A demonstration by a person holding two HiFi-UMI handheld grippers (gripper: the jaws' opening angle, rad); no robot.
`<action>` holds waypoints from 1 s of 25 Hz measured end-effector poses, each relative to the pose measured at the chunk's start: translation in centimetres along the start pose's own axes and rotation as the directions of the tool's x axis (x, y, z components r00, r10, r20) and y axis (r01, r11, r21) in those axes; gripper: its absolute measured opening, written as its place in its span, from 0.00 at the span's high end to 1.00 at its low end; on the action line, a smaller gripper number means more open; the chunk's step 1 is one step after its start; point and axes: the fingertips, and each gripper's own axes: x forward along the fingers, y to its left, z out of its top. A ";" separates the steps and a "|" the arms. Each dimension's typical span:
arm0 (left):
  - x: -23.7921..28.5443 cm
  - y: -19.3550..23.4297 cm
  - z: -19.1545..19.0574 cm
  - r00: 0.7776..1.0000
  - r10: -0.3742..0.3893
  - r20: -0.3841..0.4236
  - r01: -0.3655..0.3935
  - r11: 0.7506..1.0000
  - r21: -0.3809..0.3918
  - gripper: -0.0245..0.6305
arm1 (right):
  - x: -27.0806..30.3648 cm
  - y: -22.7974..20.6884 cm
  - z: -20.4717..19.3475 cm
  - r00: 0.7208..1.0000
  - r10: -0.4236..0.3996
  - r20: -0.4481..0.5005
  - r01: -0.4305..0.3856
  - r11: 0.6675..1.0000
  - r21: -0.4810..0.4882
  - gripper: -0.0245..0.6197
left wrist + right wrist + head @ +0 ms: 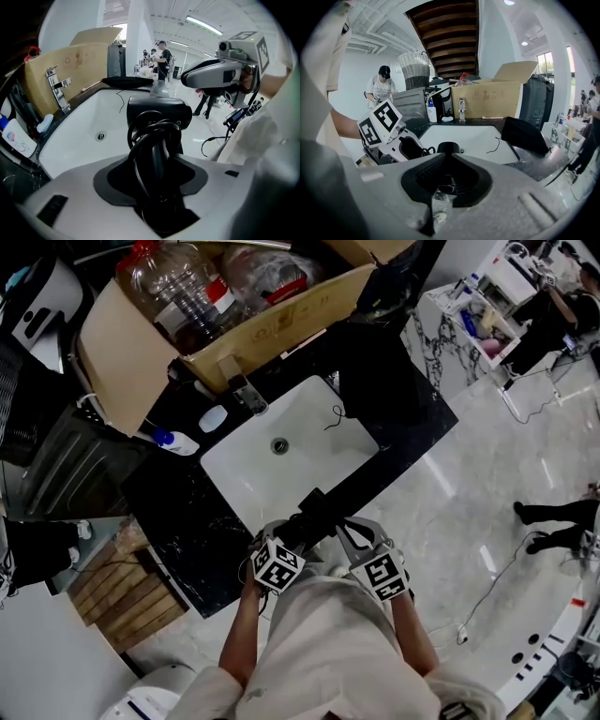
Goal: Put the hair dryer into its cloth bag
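- Head view: the hair dryer [314, 510] sits at the sink's [239, 474] 6 o'clock rim. The left gripper [284, 538] and right gripper [356, 538] are right up by it, and the cloth bag [384, 381] lies on the counter around 2 o'clock.
- Left gripper view: jaws clamped on the hair dryer, with the cord [150, 136] coiled round it.
- Right gripper view: jaws look pinched together, and the hair dryer's round end is just past them at 12 o'clock.
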 end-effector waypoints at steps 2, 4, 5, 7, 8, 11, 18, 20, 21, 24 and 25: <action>-0.2 0.1 0.1 1.000 -0.006 0.009 0.006 1.000 -0.003 0.64 | 0.0 -0.3 0.2 1.000 -0.010 0.000 0.010 1.000 -0.002 0.92; -0.3 0.3 0.3 1.000 -0.009 0.022 0.009 1.000 -0.010 0.64 | 0.0 -0.6 0.4 1.000 -0.021 0.002 0.021 1.000 -0.003 0.92; -0.4 0.4 0.4 1.000 -0.009 0.030 0.009 1.000 -0.013 0.64 | 0.0 -0.8 0.5 1.000 -0.027 0.003 0.027 1.000 -0.003 0.92; -0.5 0.6 0.9 0.999 -0.009 0.045 0.010 1.000 -0.018 0.64 | -0.1 -1.3 0.7 0.999 -0.038 0.005 0.038 0.999 -0.006 0.92; -0.6 0.6 1.1 0.999 -0.009 0.051 0.010 1.000 -0.020 0.64 | -0.1 -1.5 0.8 0.999 -0.043 0.005 0.043 0.999 -0.008 0.92; -0.7 0.8 2.1 0.998 -0.009 0.066 0.011 1.000 -0.018 0.64 | -0.3 -2.2 1.0 0.998 -0.056 0.009 0.056 0.998 -0.011 0.92; -0.3 1.2 4.5 0.996 -0.005 0.089 0.005 1.000 0.000 0.64 | -0.3 -4.1 1.7 0.997 -0.076 0.018 0.076 0.997 -0.015 0.92; -0.2 1.3 5.2 0.995 -0.002 0.097 0.003 1.000 -0.007 0.64 | -0.4 -4.7 2.0 0.997 -0.077 0.022 0.077 0.997 -0.020 0.92; -0.1 1.4 5.5 0.995 0.000 0.101 0.001 1.000 -0.010 0.64 | -0.4 -5.0 2.1 0.997 -0.076 0.025 0.077 0.997 -0.021 0.92; 0.0 1.7 6.6 0.994 0.011 0.107 -0.009 1.000 -0.025 0.64 | -0.4 -6.1 2.4 0.997 -0.068 0.030 0.069 0.997 -0.026 0.92; 0.1 1.8 7.0 0.994 0.017 0.108 -0.013 0.999 -0.031 0.64 | -0.4 -6.5 2.5 0.998 -0.063 0.030 0.064 0.998 -0.029 0.92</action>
